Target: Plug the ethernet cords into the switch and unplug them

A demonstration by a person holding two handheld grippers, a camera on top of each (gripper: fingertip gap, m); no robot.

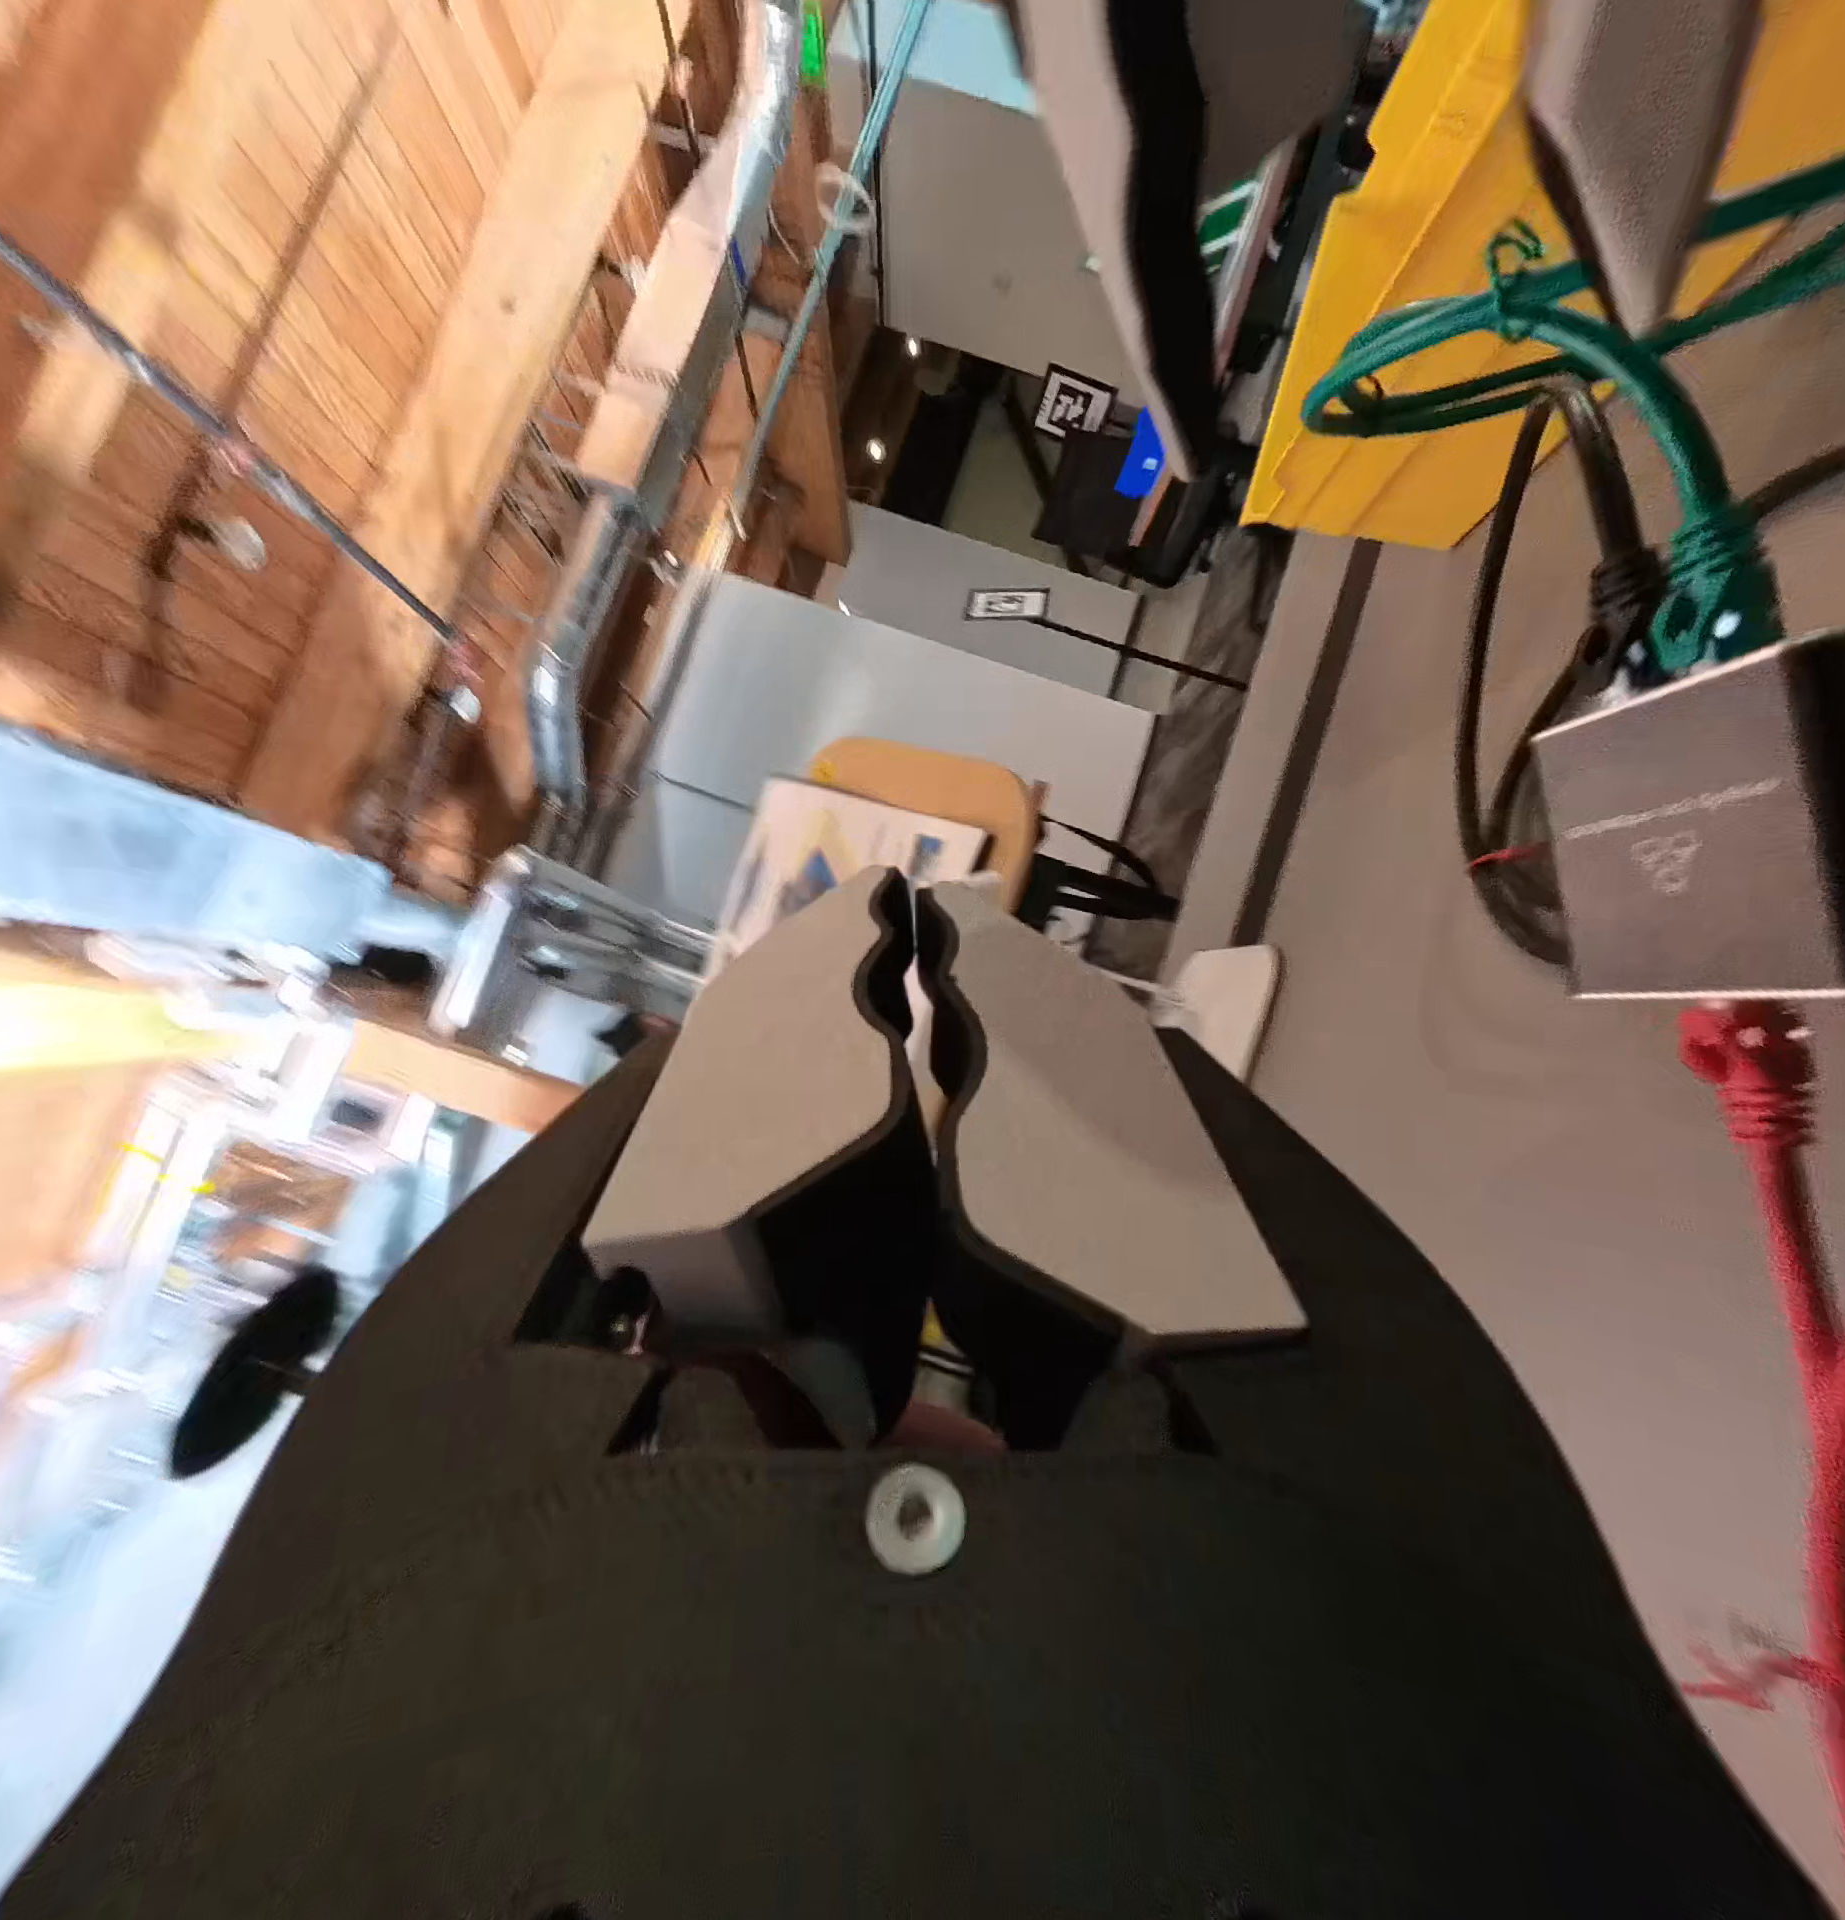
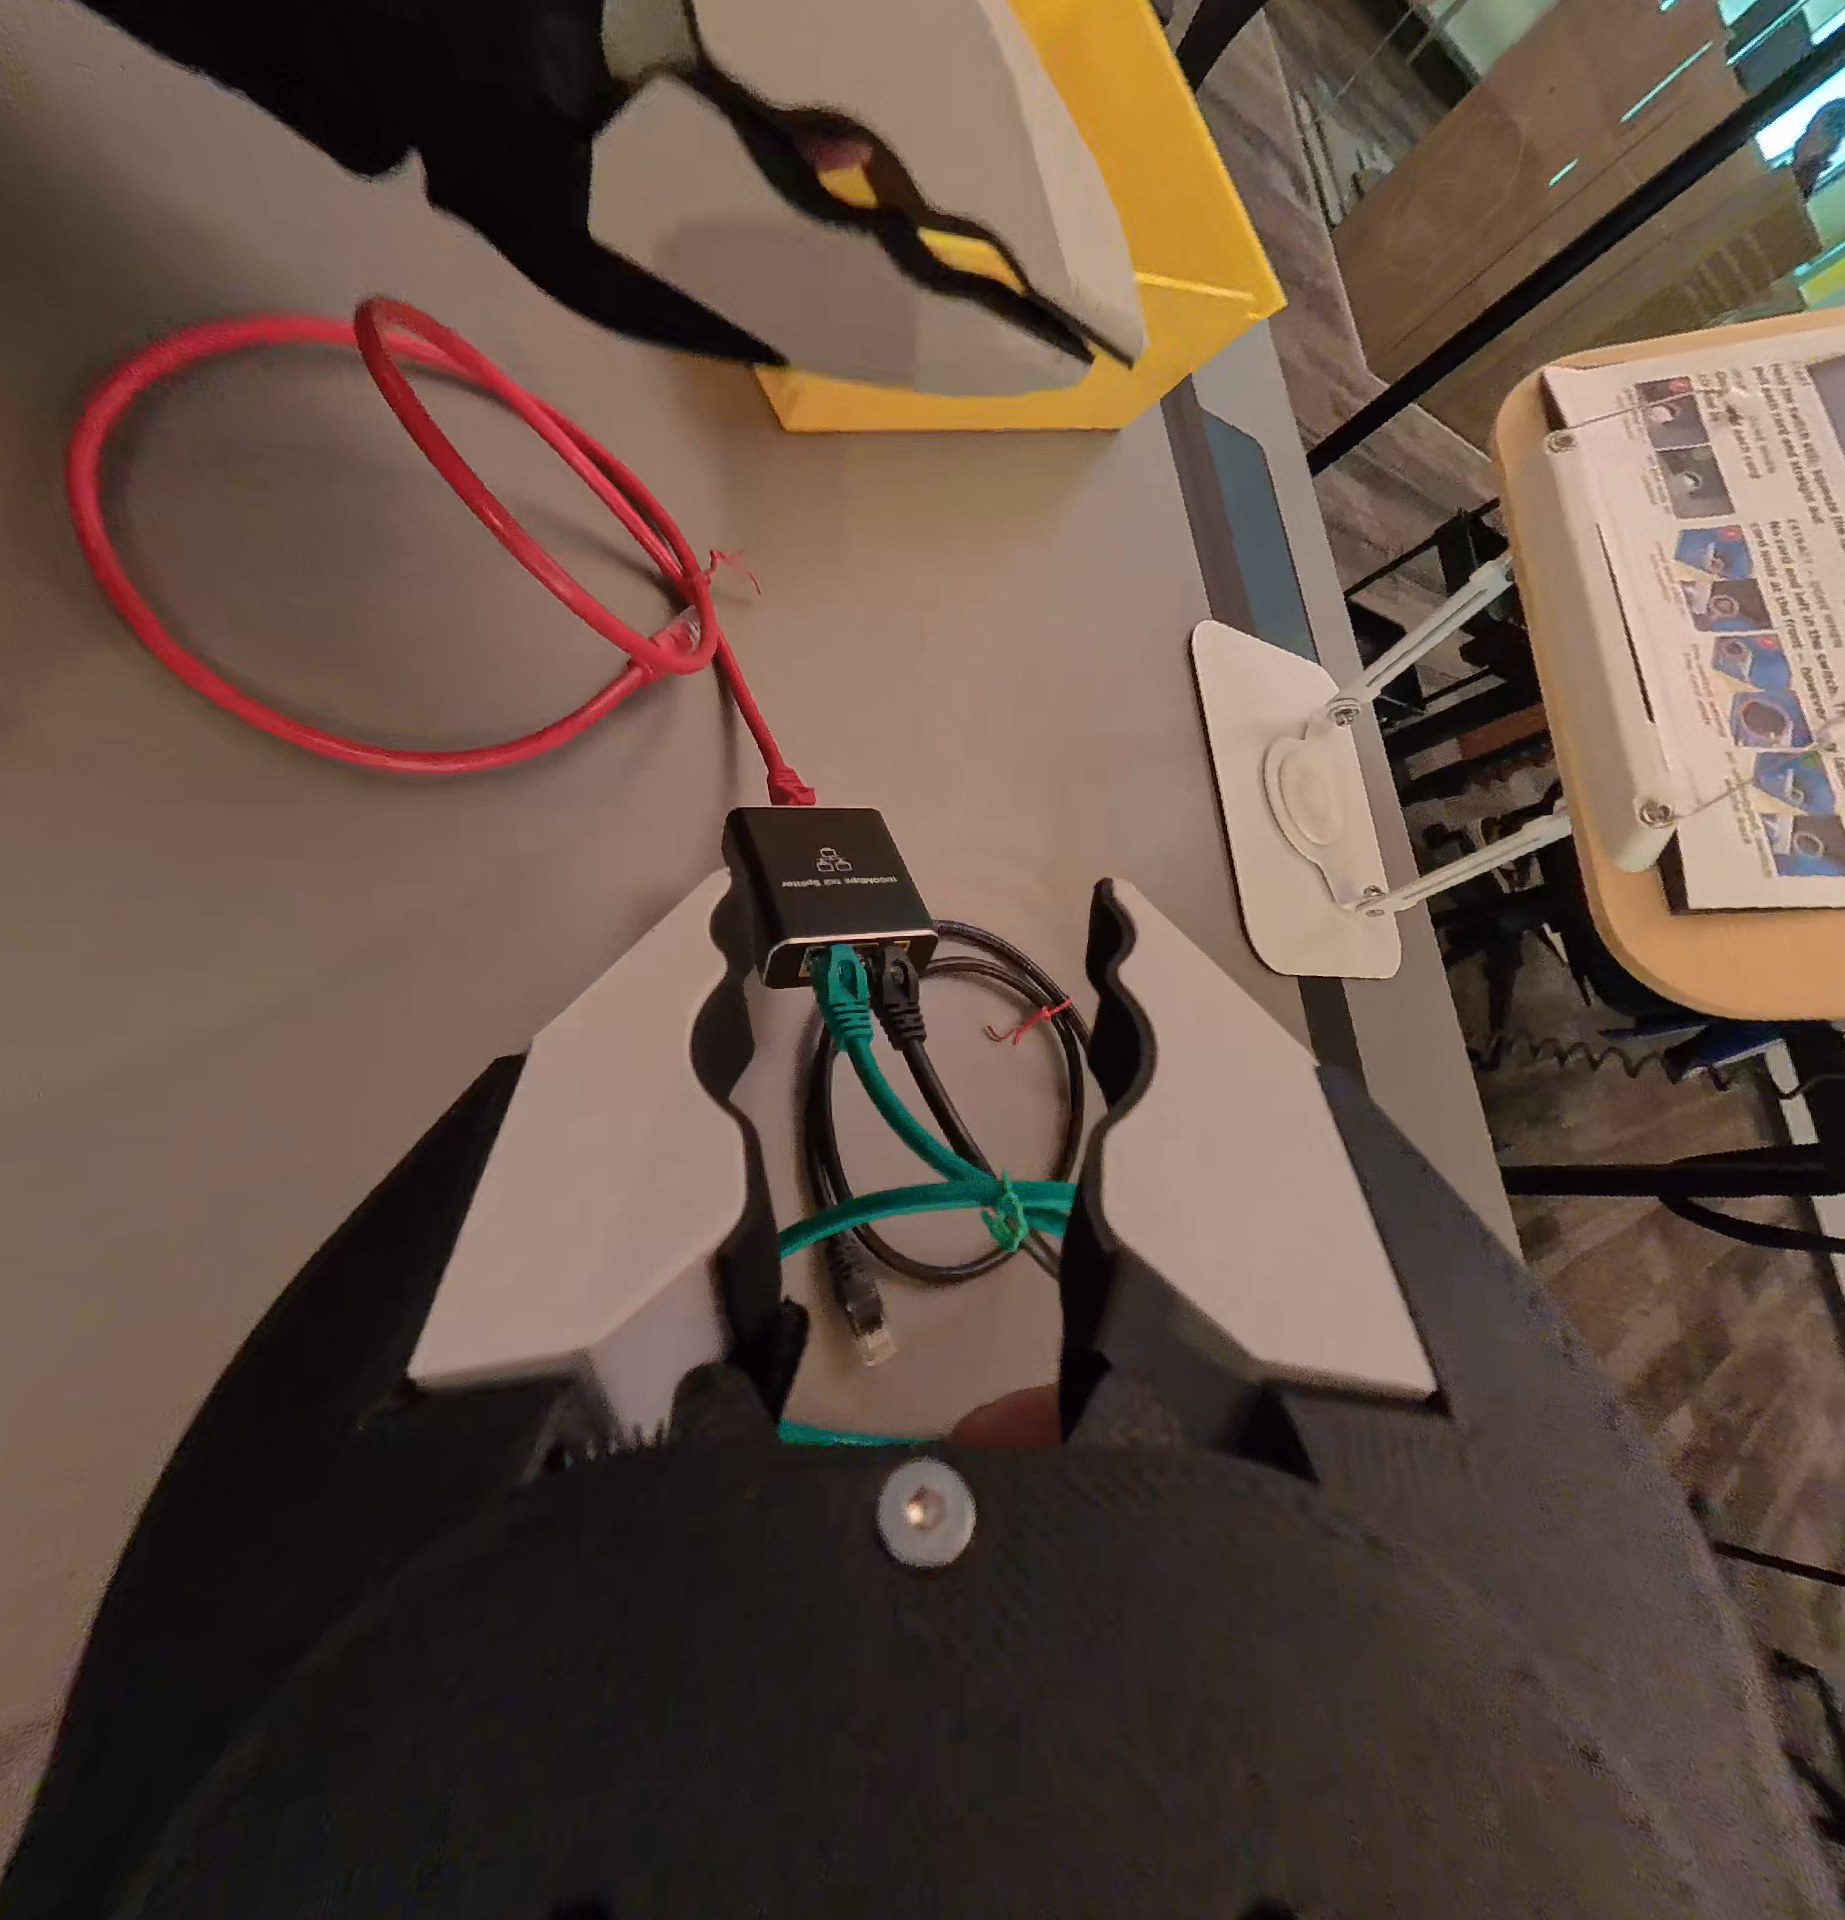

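A small black switch (image 2: 830, 883) lies on the grey table (image 2: 274, 987). A green cord (image 2: 845, 1003) and a black cord (image 2: 902, 997) are plugged into its near side, and a red cord (image 2: 788, 784) into its far side. The red cord's loop (image 2: 274, 717) lies to the left. My right gripper (image 2: 913, 899) is open and empty, with its jaws on either side of the switch's near end, just above the plugs. My left gripper (image 1: 913, 899) is shut and empty, raised off the table to the side of the switch (image 1: 1707, 831). It also shows in the right wrist view (image 2: 1094, 343), above the bin.
A yellow bin (image 2: 1188, 343) stands behind the switch. A white stand base (image 2: 1302, 810) sits at the table's right edge and holds a printed sheet (image 2: 1728, 623) over a tan side table. The black cord's loose plug (image 2: 866, 1330) and coil lie between my right fingers.
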